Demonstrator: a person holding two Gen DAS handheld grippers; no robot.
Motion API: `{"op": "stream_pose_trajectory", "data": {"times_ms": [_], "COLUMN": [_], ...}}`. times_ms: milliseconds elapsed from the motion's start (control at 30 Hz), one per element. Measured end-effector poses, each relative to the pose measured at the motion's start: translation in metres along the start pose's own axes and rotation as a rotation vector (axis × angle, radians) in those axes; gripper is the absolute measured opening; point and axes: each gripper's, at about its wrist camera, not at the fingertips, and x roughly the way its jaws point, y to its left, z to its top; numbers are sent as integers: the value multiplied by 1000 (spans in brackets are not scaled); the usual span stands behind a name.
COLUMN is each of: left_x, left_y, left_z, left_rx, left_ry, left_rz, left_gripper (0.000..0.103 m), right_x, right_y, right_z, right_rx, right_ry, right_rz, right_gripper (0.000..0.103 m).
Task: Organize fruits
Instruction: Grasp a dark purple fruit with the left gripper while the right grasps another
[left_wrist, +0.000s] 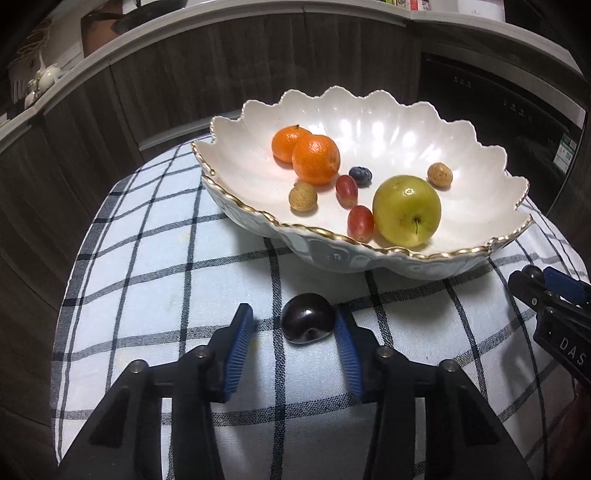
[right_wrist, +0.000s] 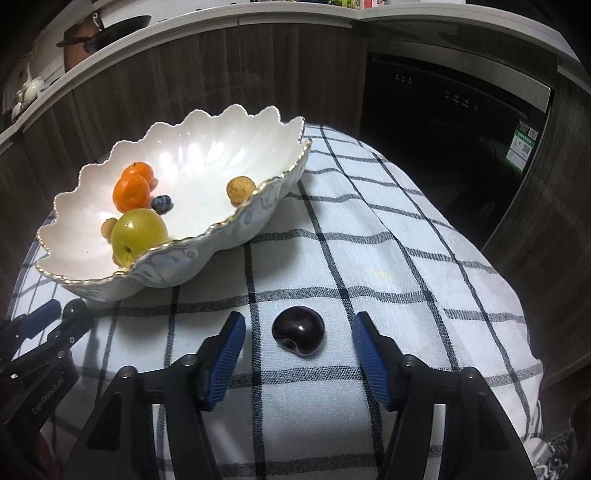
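Note:
A dark cherry (left_wrist: 307, 319) lies on the checked cloth in front of a white scalloped bowl (left_wrist: 332, 254). My left gripper (left_wrist: 293, 321) is open around this cherry, its right finger touching it. The bowl holds two oranges (left_wrist: 316, 158), a green apple (left_wrist: 406, 210), two red grapes (left_wrist: 360, 223), a blueberry (left_wrist: 360, 175) and two small tan fruits (left_wrist: 303, 196). In the right wrist view another dark cherry (right_wrist: 298, 336) lies between the fingers of my open right gripper (right_wrist: 298, 325), apart from both. The bowl (right_wrist: 229, 232) stands at the left there.
The checked cloth (left_wrist: 166, 258) covers a small rounded table. Dark wood cabinets and a black appliance (right_wrist: 454, 122) stand behind. The right gripper's body shows at the left view's right edge (left_wrist: 554, 314); the left gripper's body shows at the right view's left edge (right_wrist: 37, 350).

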Motion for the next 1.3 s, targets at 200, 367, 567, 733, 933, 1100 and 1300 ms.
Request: {"op": "stream_pose_trajectory", "data": {"times_ms": [200,367,567,733,933,1100,1300], "left_x": [1,1,-5,-17,-37,-52,-70], "left_y": [-4,-5,-2,-1,4,7,13], "left_z": [0,0,-3,-2,-3,-4,-2], "left_rx": [16,18,3,-3,-24,-46,-79], "left_ry": [7,7,10,-3,-19,-22,-41], "left_rz": [-3,-1,0,7,17,22,36], "left_gripper": [31,28,28,28,28,28,28], "right_x": [5,4,0,-9,-20,-37,-54], "right_y": [-3,-2,-4,-4,-2,2,11], "right_z": [-1,-1,1,3,6,12,19], "right_rx": [10,-8,-2,-8,-20,-40,-79], "right_ry": [14,9,-1,-14,-18,-55,-89], "right_rz": [-4,3,6,24,55,73,93], "right_gripper": [41,30,30,30,30,30,30]}}
